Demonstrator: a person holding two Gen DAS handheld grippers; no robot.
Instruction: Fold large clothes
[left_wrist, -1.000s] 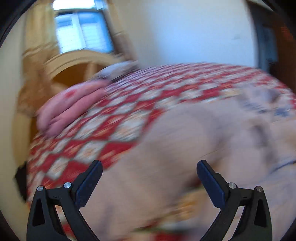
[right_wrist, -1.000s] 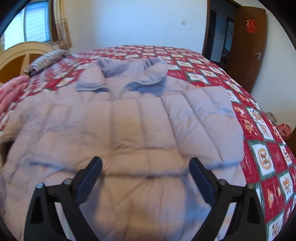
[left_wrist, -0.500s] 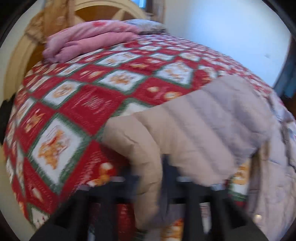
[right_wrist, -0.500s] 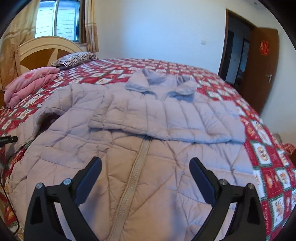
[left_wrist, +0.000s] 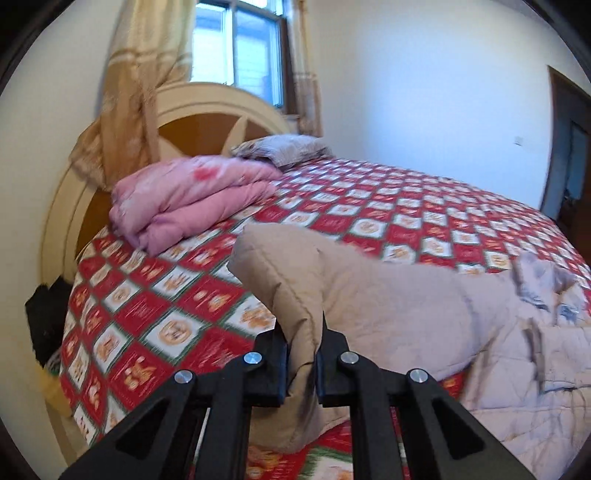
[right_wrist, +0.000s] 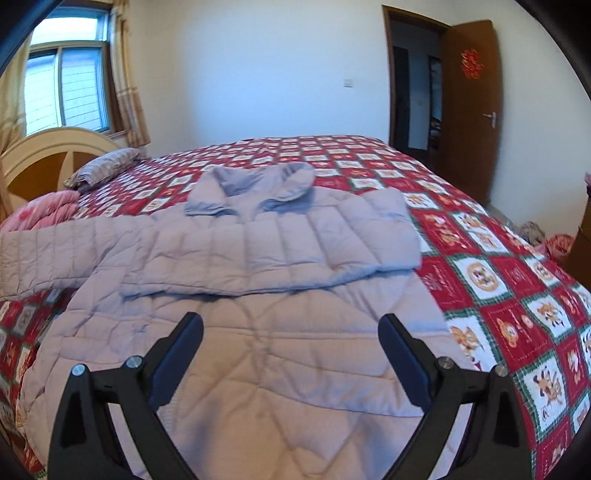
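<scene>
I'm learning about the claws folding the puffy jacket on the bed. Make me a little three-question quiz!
1. True or false: the left claw is shut on the jacket sleeve.
2. Which claw is open and holding nothing? A) left B) right
3. Fill in: the other sleeve lies folded across the jacket's ____.

Key: 1 true. 2 B. 3 chest; the jacket lies spread on the red patterned bedspread.
</scene>
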